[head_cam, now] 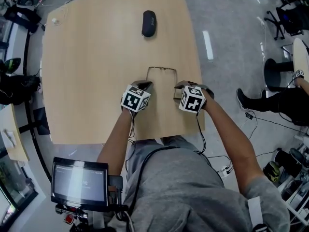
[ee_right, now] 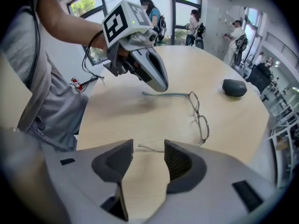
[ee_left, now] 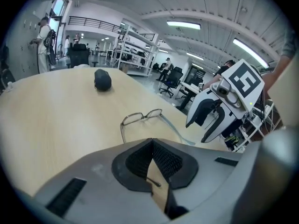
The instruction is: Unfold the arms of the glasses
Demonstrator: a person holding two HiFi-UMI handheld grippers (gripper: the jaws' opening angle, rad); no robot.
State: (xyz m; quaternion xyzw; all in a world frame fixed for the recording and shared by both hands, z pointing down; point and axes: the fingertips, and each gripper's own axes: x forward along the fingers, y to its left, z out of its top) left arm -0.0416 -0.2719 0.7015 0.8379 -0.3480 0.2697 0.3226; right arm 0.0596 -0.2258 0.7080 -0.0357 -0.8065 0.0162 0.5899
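Observation:
Thin-framed glasses [head_cam: 161,69] lie on the pale wooden table [head_cam: 87,81], lenses away from me, both arms swung out toward me. In the left gripper view the glasses [ee_left: 142,117] sit just ahead of my left gripper [ee_left: 152,143]. Its jaws meet at the tips, and the end of the left arm shows on the table beneath them. The right gripper view shows the glasses [ee_right: 201,120] with my right gripper [ee_right: 148,148] open and the tip of the right arm lying between its fingertips. From that view the left gripper [ee_right: 163,85] hovers just over the other arm.
A black oval case [head_cam: 148,23] rests at the table's far side. The table's front edge is right at my body. A tablet on a stand [head_cam: 79,181] sits below left. Chairs, cables and a seated person's legs [head_cam: 270,100] are on the right.

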